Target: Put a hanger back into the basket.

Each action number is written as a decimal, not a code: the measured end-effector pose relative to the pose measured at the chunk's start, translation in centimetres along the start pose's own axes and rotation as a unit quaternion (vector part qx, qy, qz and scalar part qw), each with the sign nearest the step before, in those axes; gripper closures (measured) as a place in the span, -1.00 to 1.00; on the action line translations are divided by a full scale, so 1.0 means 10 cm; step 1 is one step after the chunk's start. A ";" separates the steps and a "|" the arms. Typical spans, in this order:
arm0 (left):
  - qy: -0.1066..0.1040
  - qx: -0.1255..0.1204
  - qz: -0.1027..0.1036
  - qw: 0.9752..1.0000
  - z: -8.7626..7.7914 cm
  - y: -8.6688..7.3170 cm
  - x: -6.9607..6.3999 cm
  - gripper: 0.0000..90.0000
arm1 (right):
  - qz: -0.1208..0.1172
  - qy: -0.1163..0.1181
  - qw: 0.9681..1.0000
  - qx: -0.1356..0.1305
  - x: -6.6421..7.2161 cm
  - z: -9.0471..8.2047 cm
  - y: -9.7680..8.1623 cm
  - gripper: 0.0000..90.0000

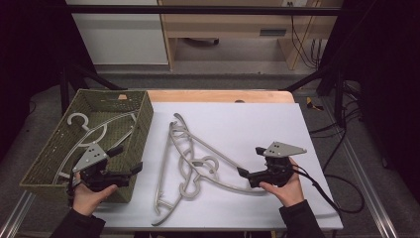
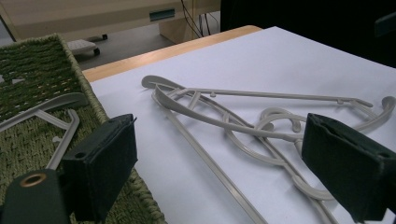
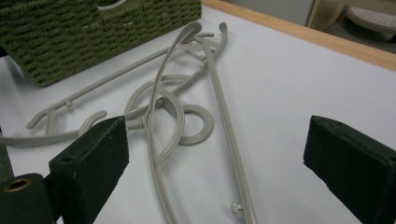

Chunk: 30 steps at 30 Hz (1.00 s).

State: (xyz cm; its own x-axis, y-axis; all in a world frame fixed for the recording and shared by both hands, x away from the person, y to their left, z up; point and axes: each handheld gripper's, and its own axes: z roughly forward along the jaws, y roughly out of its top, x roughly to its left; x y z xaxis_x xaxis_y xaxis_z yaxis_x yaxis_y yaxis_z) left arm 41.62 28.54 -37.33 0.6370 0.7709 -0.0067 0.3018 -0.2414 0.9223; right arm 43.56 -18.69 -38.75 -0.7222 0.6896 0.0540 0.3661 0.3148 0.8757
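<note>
A green woven basket (image 1: pixel 142 124) stands at the table's left with one grey plastic hanger (image 1: pixel 77 120) lying inside. More grey hangers (image 1: pixel 212 163) lie tangled on the white surface in the middle. My left gripper (image 1: pixel 131 157) hovers over the basket's near right corner, open, with nothing between its pads. In the left gripper view the open left gripper (image 2: pixel 224 163) points toward the tangled hangers (image 2: pixel 233 126), beside the basket (image 2: pixel 42 60). My right gripper (image 1: pixel 249 160) stands open just right of the pile. In the right gripper view its jaws (image 3: pixel 215 163) frame the hangers (image 3: pixel 166 100), and the basket (image 3: pixel 93 32) sits beyond.
The white sheet (image 1: pixel 257 119) covers a wooden tabletop whose far edge (image 1: pixel 218 95) shows. Black frame bars (image 1: pixel 317 74) rise at the back corners. Cables (image 1: pixel 341 129) hang off the right side. The right half of the sheet has free room.
</note>
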 end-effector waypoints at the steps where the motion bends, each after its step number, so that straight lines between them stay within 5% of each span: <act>1: -0.001 -0.001 0.001 1.000 -0.01 0.01 0.00 -0.78 | -0.001 0.002 1.000 0.005 0.01 0.02 0.00 -0.84; 14: 0.003 -0.008 0.006 1.000 -0.07 0.04 0.01 -0.79 | -0.019 0.025 0.997 0.076 0.15 0.33 -0.05 -0.72; 17: 0.006 -0.007 0.005 1.000 -0.07 0.04 0.01 -0.79 | -0.029 0.027 0.993 0.112 0.18 0.43 -0.10 -0.62; 24: 0.007 -0.005 0.010 1.000 -0.08 0.05 0.01 -0.80 | -0.043 0.038 0.987 0.148 0.25 0.55 -0.12 -0.38; 27: 0.008 -0.005 0.011 1.000 -0.08 0.06 0.02 -0.80 | -0.050 0.054 0.981 0.180 0.30 0.66 -0.16 -0.27; 30: 0.009 -0.002 0.012 1.000 -0.08 0.06 0.03 -0.80 | -0.052 0.057 0.978 0.192 0.31 0.71 -0.19 -0.19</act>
State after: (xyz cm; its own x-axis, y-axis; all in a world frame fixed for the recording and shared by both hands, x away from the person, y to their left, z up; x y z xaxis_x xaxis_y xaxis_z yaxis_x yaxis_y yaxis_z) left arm 41.42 29.08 -36.53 0.6314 0.7751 0.0233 0.2830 -0.2583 0.9237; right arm 44.79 -12.47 -43.65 -0.8197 0.5708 0.0472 0.4655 0.6158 0.6357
